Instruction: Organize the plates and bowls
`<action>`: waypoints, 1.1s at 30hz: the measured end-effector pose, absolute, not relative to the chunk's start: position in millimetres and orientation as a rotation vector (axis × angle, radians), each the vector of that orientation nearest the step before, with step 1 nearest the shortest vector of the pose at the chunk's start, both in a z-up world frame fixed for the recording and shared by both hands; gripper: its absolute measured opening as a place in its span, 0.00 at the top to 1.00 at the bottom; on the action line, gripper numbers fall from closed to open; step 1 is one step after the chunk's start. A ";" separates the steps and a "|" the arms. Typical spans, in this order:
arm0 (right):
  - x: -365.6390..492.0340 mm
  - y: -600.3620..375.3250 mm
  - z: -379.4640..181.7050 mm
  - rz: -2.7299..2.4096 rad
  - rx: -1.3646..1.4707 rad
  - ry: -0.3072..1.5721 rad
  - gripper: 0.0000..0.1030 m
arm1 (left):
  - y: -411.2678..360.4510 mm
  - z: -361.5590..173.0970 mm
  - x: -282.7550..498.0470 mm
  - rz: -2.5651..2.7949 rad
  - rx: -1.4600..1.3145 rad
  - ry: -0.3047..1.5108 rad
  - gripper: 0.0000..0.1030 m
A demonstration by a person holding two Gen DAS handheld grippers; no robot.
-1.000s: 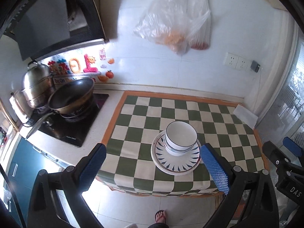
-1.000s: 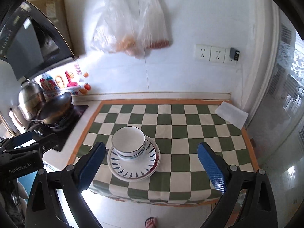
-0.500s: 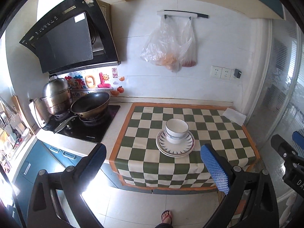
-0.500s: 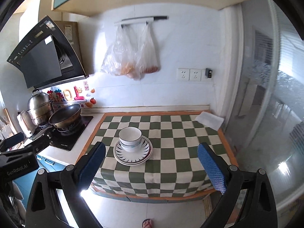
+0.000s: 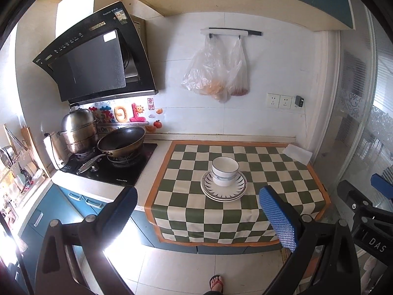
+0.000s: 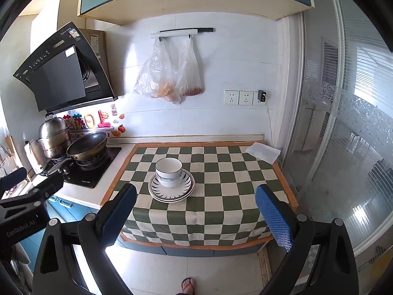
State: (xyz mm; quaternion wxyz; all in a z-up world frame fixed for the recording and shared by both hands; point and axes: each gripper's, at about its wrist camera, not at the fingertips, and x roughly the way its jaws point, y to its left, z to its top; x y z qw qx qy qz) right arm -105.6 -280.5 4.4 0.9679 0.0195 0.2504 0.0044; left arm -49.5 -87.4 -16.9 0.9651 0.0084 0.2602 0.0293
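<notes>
A white bowl [image 5: 224, 170] with a blue band sits on stacked white plates [image 5: 224, 191] with dark ray marks, on the green-and-white checked cloth [image 5: 270, 172]. The bowl [image 6: 169, 172] and plates [image 6: 172, 191] also show in the right wrist view. My left gripper [image 5: 203, 213] is open and empty, well back from the counter above the floor. My right gripper [image 6: 196, 211] is also open and empty, equally far back. Each gripper's body shows at the edge of the other's view.
A hob [image 5: 110, 164] with a wok [image 5: 120, 140], a steel steamer pot [image 5: 78, 130] and a kettle stands left of the cloth. A range hood [image 5: 95, 56] hangs above. Plastic bags [image 5: 216, 73] hang on the wall. A white cloth [image 5: 297, 153] lies at the back right corner. A glass door [image 6: 343, 123] is at right.
Both grippers have pulled back and up from the counter. The bowl and plates now look smaller and farther away. They have not moved on the cloth.
</notes>
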 end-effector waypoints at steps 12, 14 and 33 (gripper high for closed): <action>-108.2 -296.4 9.7 -0.020 0.052 0.491 0.04 | -92.0 -16.4 -56.3 0.039 0.030 0.509 0.01; -104.4 -298.4 10.4 -0.019 0.054 0.492 0.04 | -92.2 -16.6 -57.5 0.036 0.029 0.508 0.01; -103.2 -290.2 6.5 -0.020 0.056 0.500 0.04 | -96.4 -13.3 -58.2 0.037 0.036 0.497 0.01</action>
